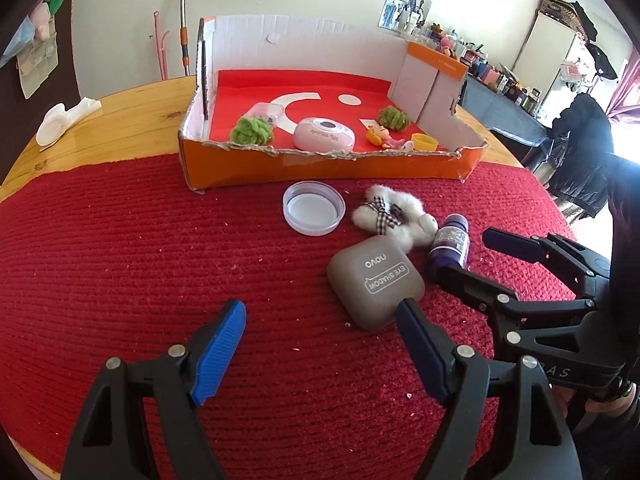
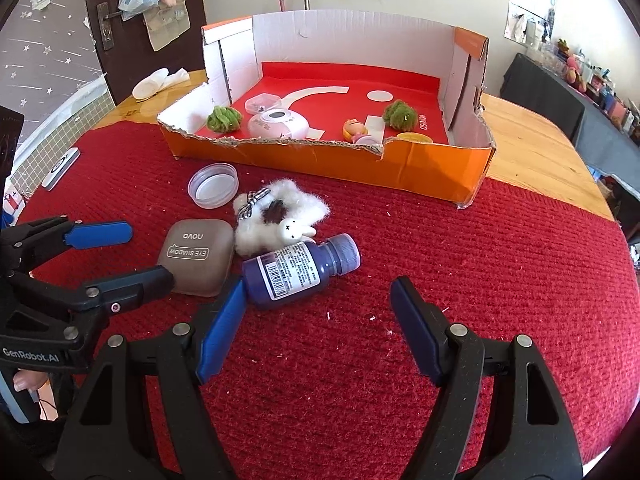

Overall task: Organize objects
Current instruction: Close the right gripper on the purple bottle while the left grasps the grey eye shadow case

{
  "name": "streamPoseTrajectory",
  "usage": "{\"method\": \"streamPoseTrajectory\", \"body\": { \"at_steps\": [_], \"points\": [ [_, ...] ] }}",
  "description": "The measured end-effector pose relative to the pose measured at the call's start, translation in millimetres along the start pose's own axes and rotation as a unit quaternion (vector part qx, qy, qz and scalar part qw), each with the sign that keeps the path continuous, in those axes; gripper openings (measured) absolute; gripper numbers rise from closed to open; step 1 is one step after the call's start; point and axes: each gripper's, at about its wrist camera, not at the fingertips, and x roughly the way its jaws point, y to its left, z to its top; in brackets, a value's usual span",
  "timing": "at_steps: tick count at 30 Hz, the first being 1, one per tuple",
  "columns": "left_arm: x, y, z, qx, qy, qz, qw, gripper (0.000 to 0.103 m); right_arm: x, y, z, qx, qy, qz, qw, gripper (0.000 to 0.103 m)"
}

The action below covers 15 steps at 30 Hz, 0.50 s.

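Note:
On the red knitted mat lie a grey eye-shadow case [image 1: 375, 283] [image 2: 197, 256], a purple bottle [image 2: 298, 270] [image 1: 450, 245] on its side, a white fluffy rabbit scrunchie [image 1: 394, 216] [image 2: 280, 216] and a clear plastic lid [image 1: 314, 208] [image 2: 213, 191]. My left gripper [image 1: 320, 320] [image 2: 136, 250] is open, its right finger touching the case's near corner. My right gripper [image 2: 320, 302] [image 1: 464, 254] is open just behind the bottle, its left finger by the bottle's base. The orange cardboard box [image 1: 328, 166] [image 2: 328, 160] beyond holds small items.
In the box are two green pom-poms [image 1: 252, 130], a pink round case [image 1: 324, 134], a small doll [image 1: 382, 136] and a yellow cap [image 1: 424, 143]. A white cloth [image 1: 64, 118] lies on the wooden table's far left. A small white device [image 2: 60, 168] sits at the mat's left edge.

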Motion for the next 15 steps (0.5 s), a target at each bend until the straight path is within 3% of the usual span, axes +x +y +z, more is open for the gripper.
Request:
{"method": "streamPoseTrajectory", "body": {
  "at_steps": [6,12,15],
  "points": [
    [-3,8,-7,0.008,-0.009,0.007,0.9999,0.082,-5,-14,-4,0.016,-0.011,-0.005,1.000,0.073],
    [-9,35,-5,-0.020,-0.016,0.046,0.9986,0.082,-14,-44,-11,0.078,-0.035,-0.042,0.995,0.073],
    [-15,35,-5,-0.027,-0.017,0.023,0.9992,0.082,-21,-47,-11,0.095,-0.051,-0.030,0.994,0.073]
  ]
}}
